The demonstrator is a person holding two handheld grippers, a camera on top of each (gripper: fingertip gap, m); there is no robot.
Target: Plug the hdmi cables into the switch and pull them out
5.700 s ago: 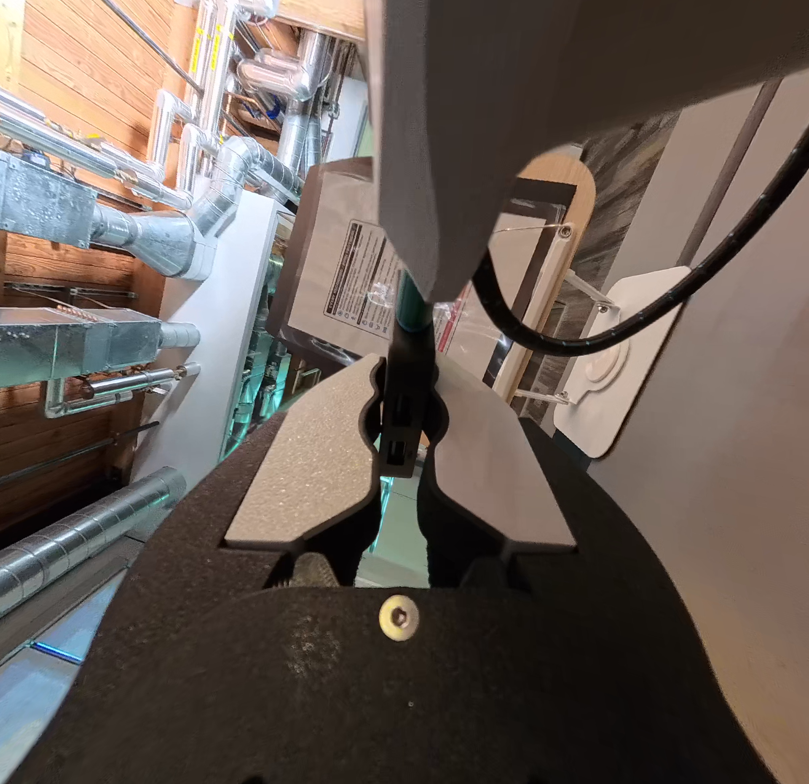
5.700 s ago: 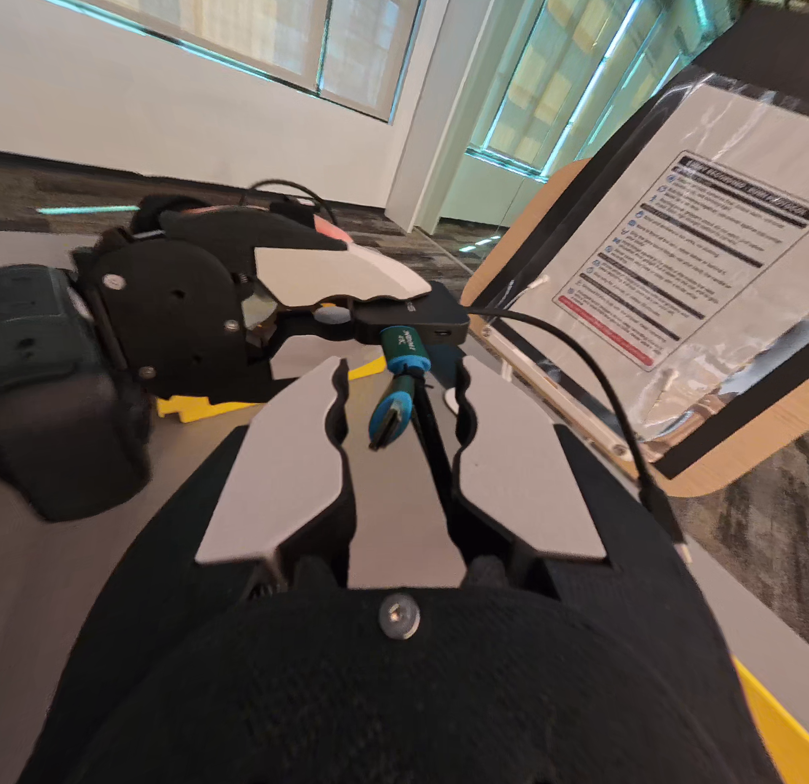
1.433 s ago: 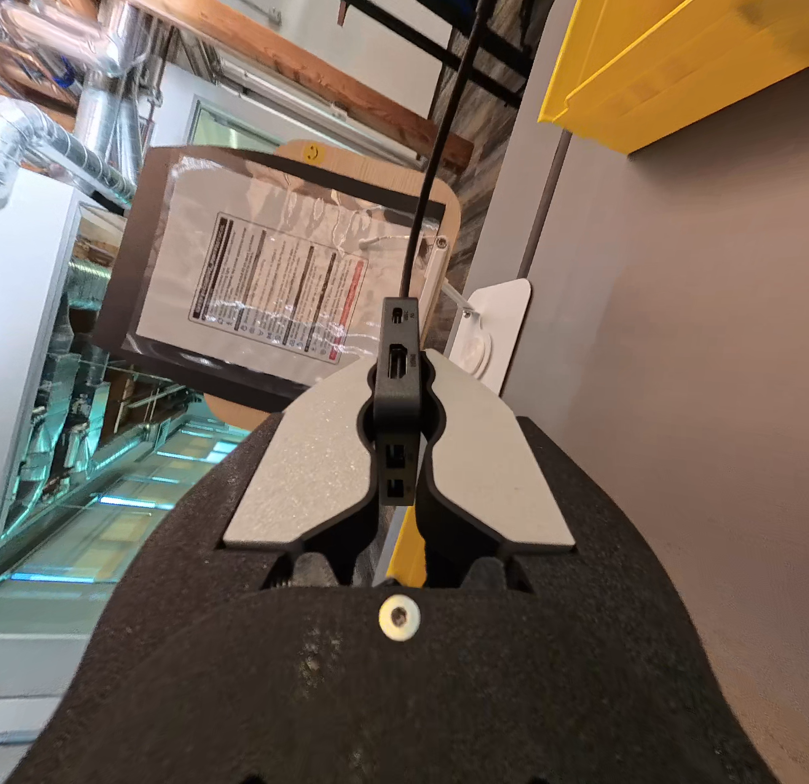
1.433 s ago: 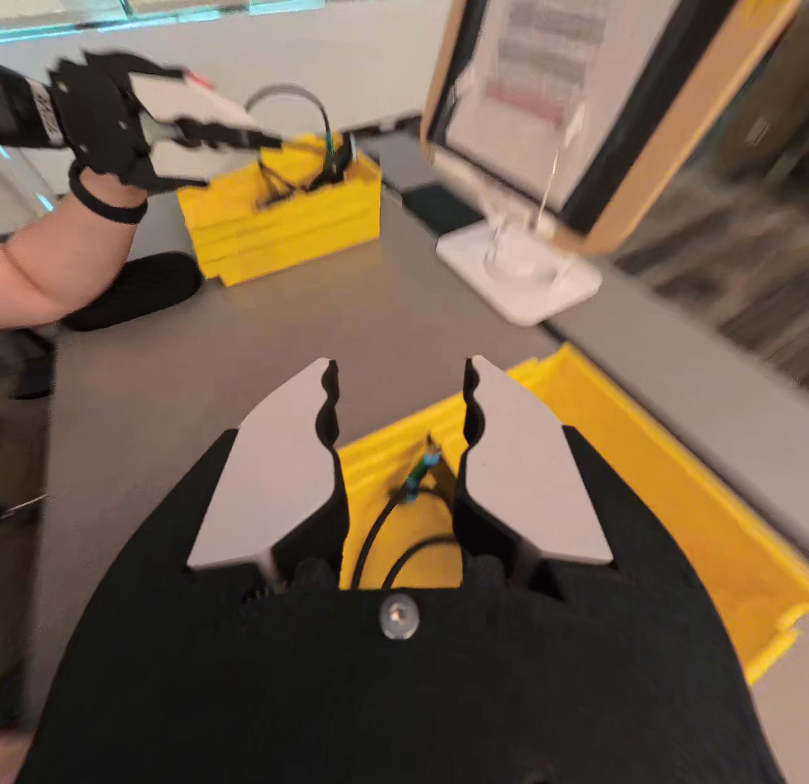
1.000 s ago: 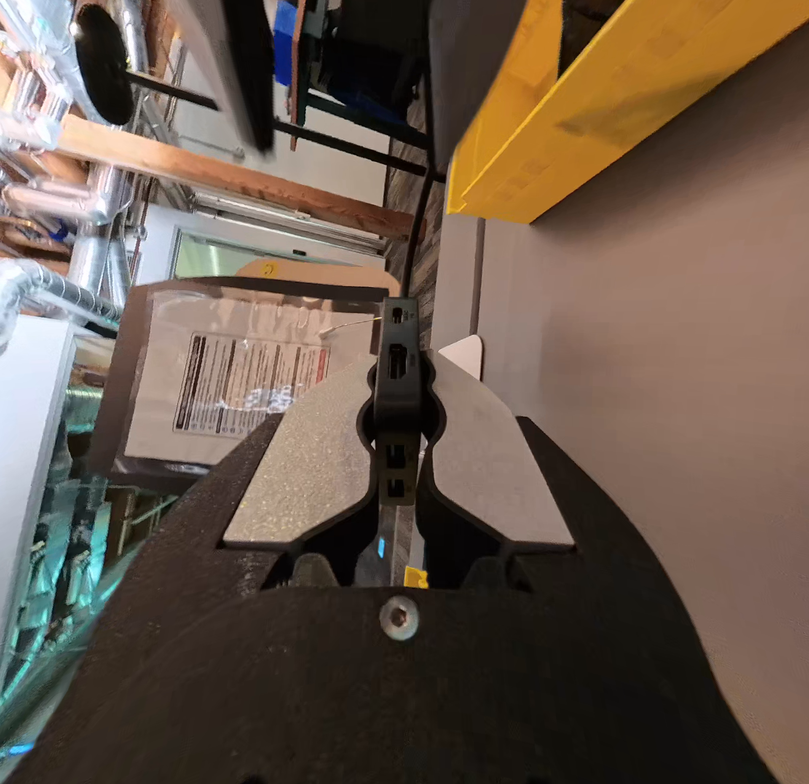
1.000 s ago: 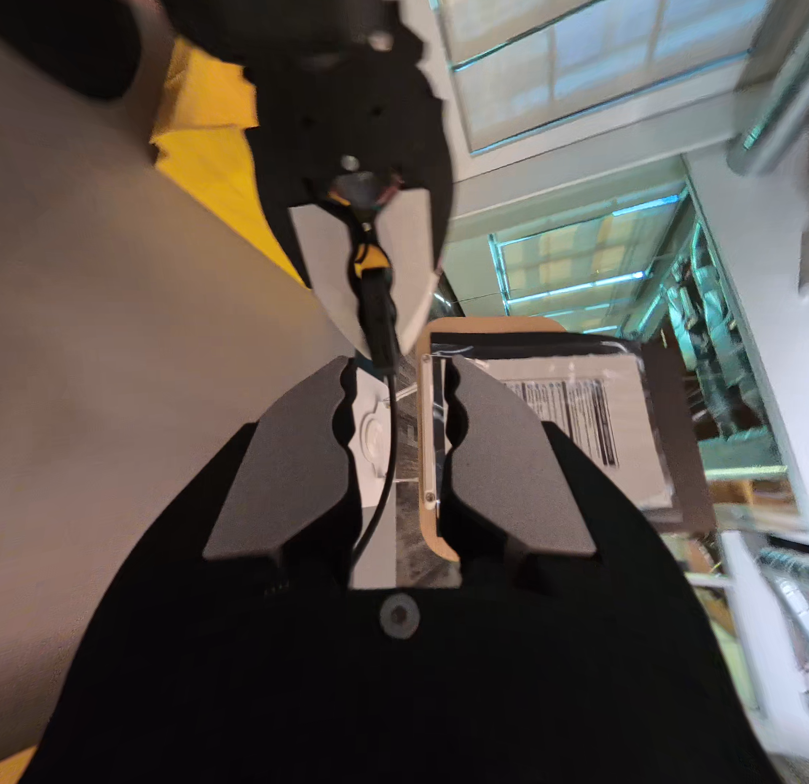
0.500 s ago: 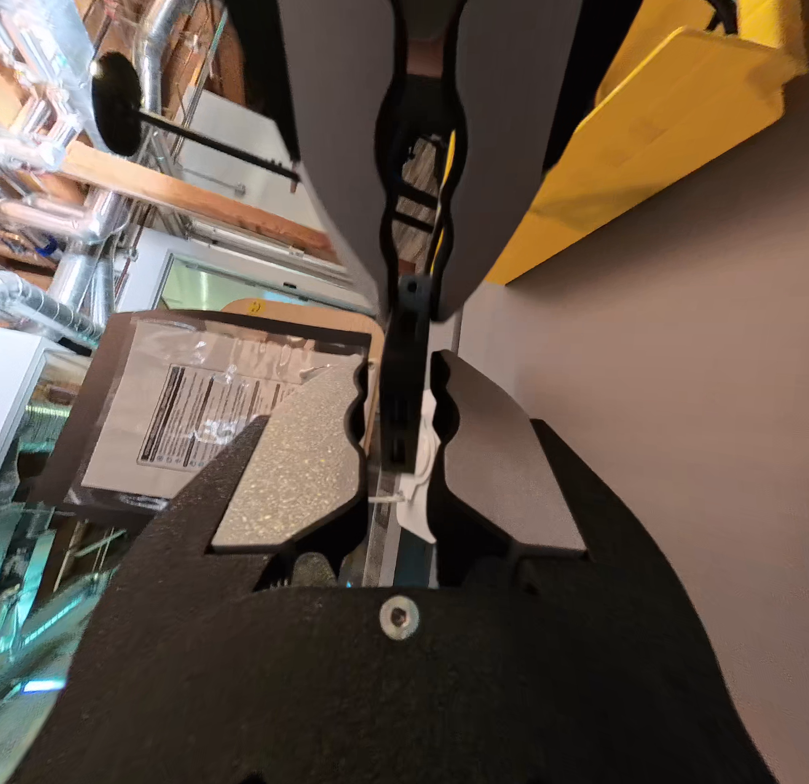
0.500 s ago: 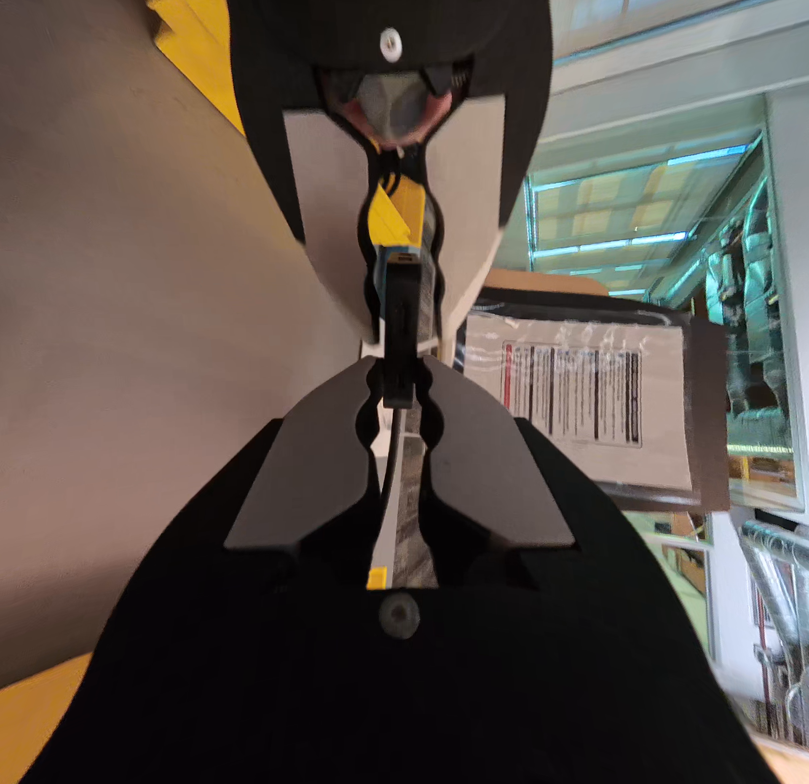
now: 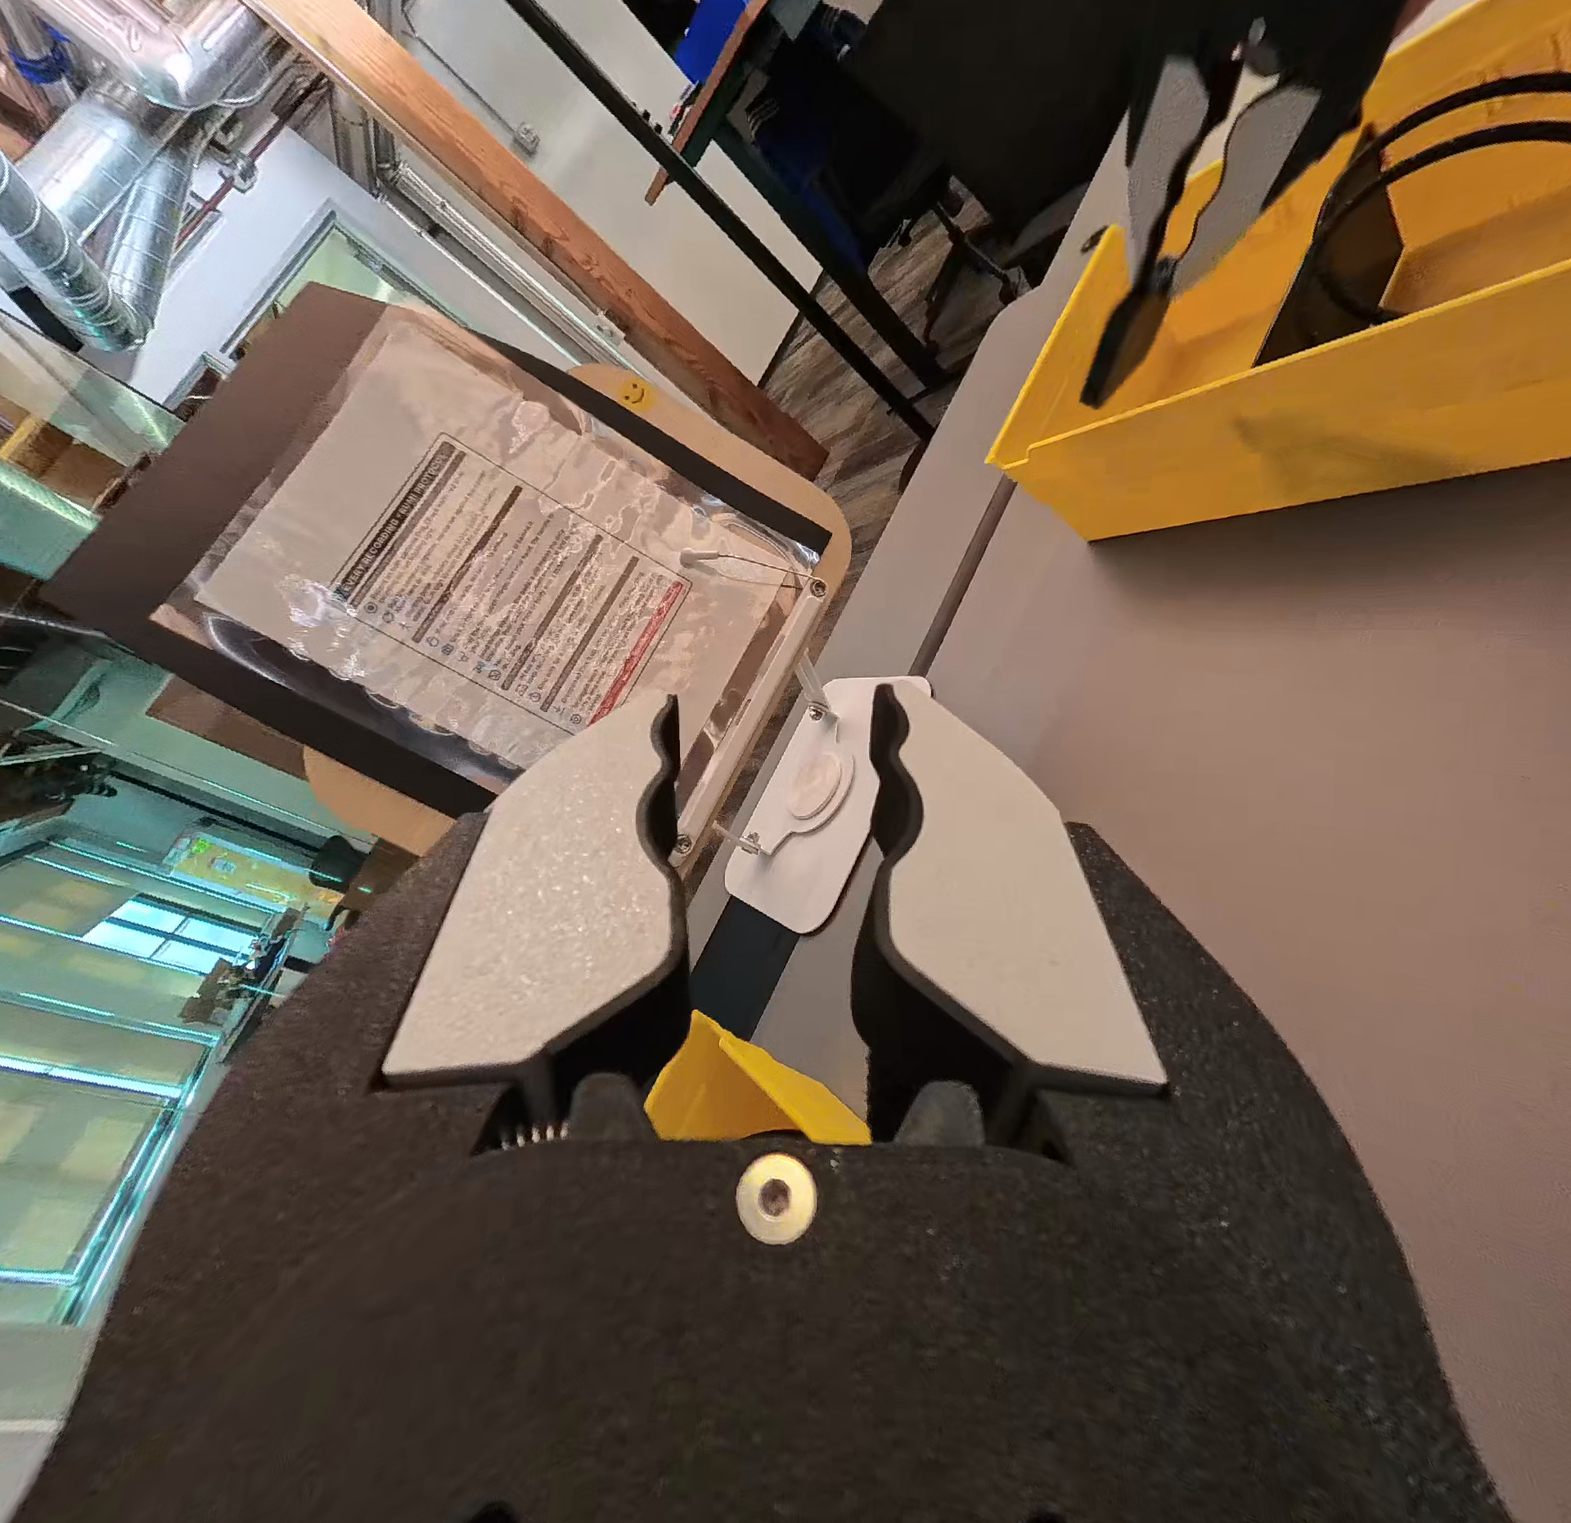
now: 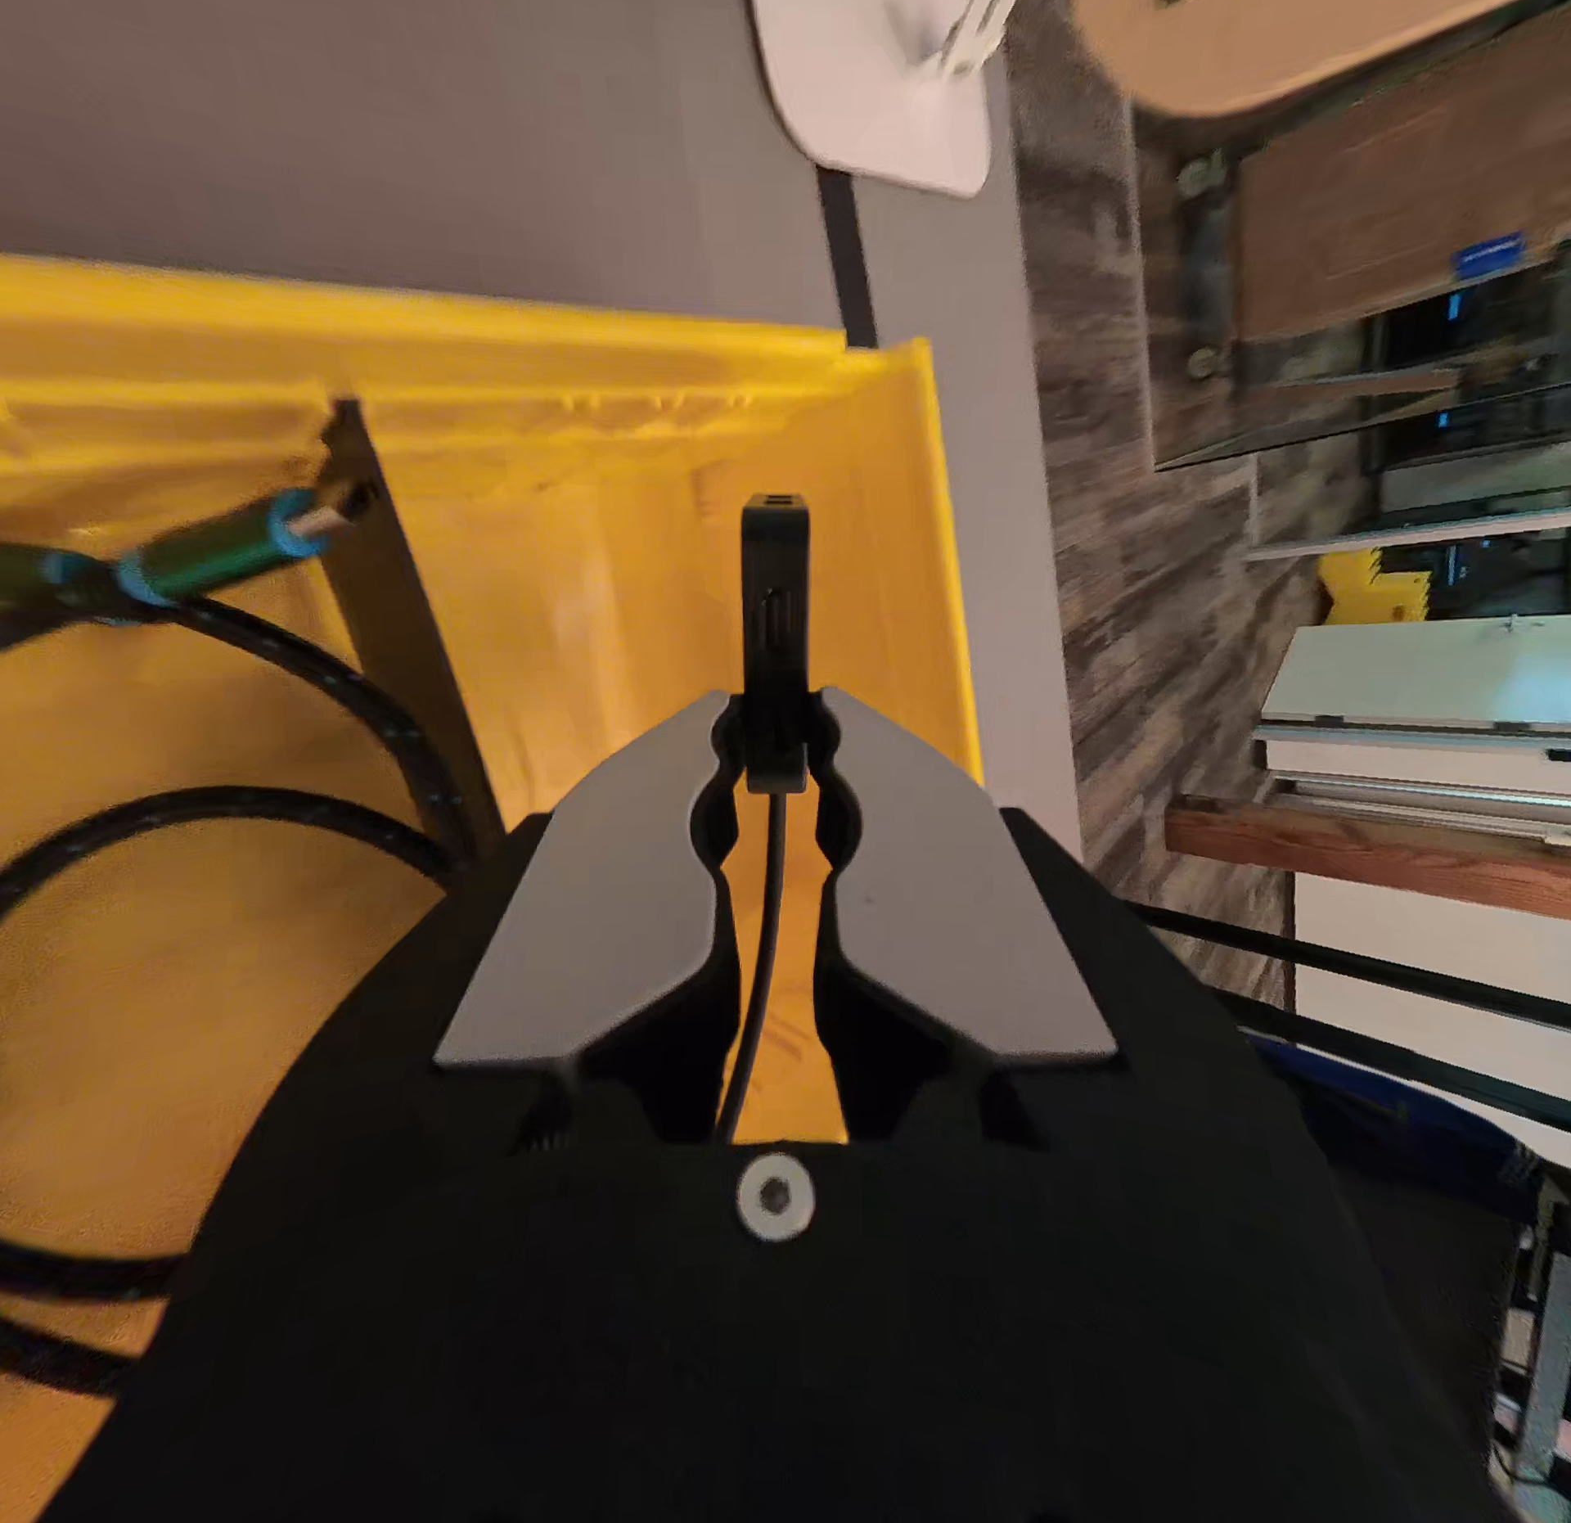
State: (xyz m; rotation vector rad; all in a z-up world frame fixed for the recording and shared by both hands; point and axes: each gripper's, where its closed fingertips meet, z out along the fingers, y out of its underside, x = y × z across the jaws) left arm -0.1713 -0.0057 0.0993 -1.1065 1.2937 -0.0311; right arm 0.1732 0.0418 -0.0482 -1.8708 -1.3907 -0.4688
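Item: switch (image 10: 772, 632), black, slim. We are clamping it in the right gripper (image 10: 772, 721) above the yellow bin (image 10: 595, 360); left gripper (image 9: 774, 793) hanging slack, empty. HDMI cable (image 10: 229, 547) lying unplugged in the bin, seemingly. Next: we judge the left must fetch that plug.

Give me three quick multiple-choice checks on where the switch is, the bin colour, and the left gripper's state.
1. Where is the switch?
A. on the table
B. clamped in the right gripper, over the bin
C. in the left gripper

2. What colour is the bin?
A. blue
B. grey
C. yellow

3. What state is the left gripper in?
A. open and empty
B. shut on a cable
C. shut on the switch

Key: 1 B, the black body sits between the right fingers; 2 C, its walls are yellow; 3 A, a clear gap shows between its fingers.
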